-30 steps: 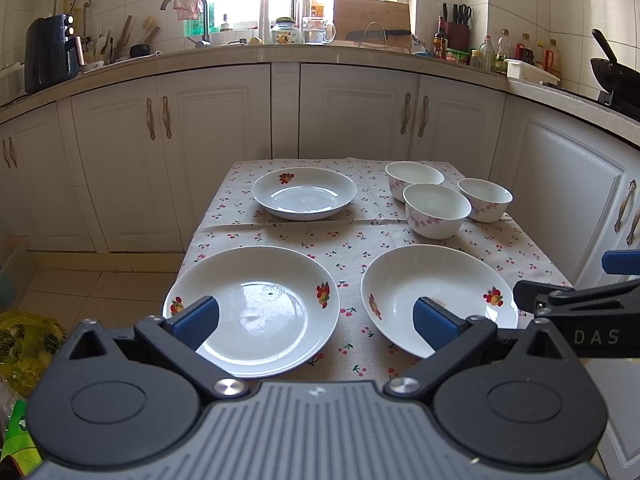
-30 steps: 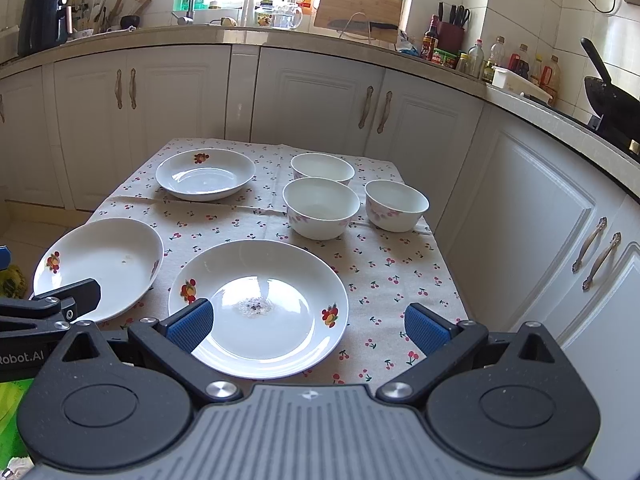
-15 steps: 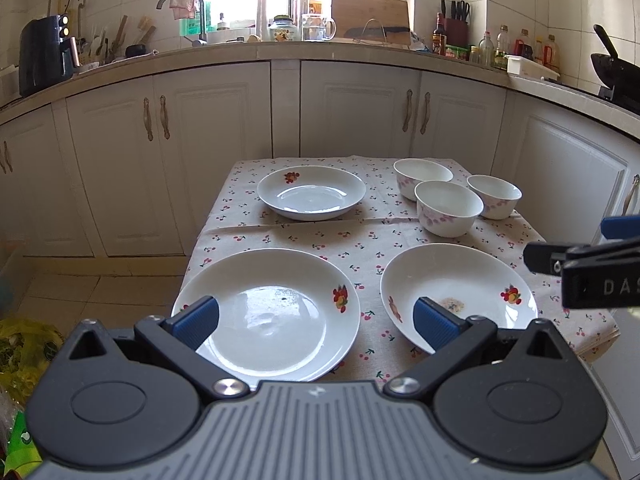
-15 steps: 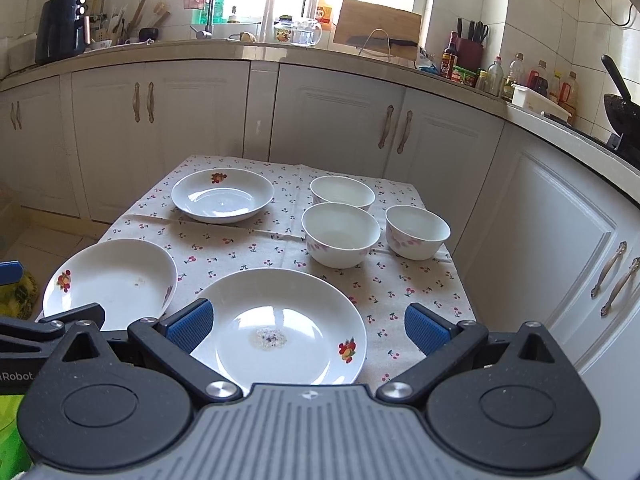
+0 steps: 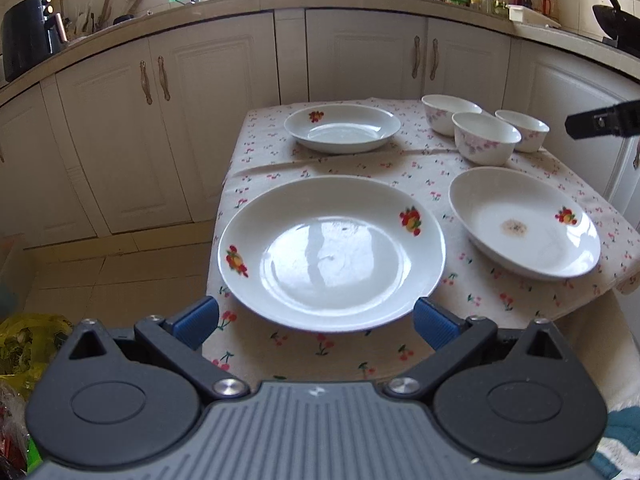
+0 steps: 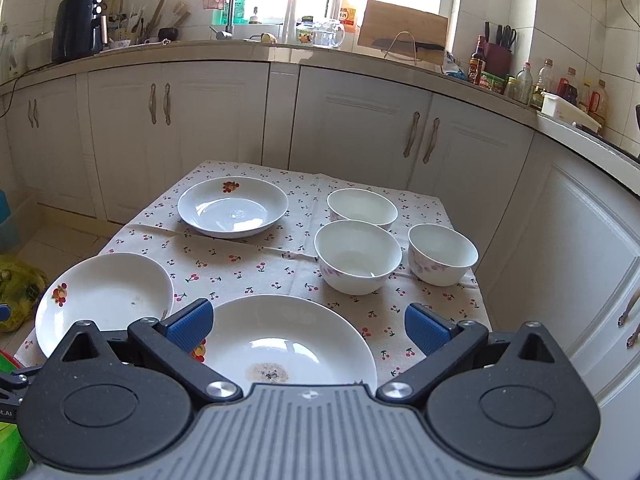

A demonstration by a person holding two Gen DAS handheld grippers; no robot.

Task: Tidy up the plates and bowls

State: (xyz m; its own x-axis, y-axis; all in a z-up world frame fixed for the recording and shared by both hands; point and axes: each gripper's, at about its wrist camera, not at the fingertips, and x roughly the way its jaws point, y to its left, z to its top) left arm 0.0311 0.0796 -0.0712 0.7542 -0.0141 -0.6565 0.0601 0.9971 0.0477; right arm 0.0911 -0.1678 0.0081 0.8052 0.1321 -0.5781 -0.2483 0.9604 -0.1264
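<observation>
Both grippers hang at the near edge of the cloth-covered table [image 6: 240, 256] with jaws spread wide and nothing between them: the left gripper [image 5: 316, 316] faces the near-left plate [image 5: 332, 252], the right gripper [image 6: 306, 322] faces the stained plate [image 6: 288, 344]. Taking the stained plate as landmark, the near-left plate lies just beside it to the left, a third plate [image 6: 234, 206] sits well beyond it toward the cabinets, and three bowls [image 6: 358, 256] cluster just behind it on the right. Nothing looks stacked yet. The likely trouble: the near-left plate's rim overhangs the table's front edge, so a nudge from a fingertip could tip it to the floor; glazed rims may slip in a shallow pinch; and the loose, creased cloth could drag and shift the bowls
</observation>
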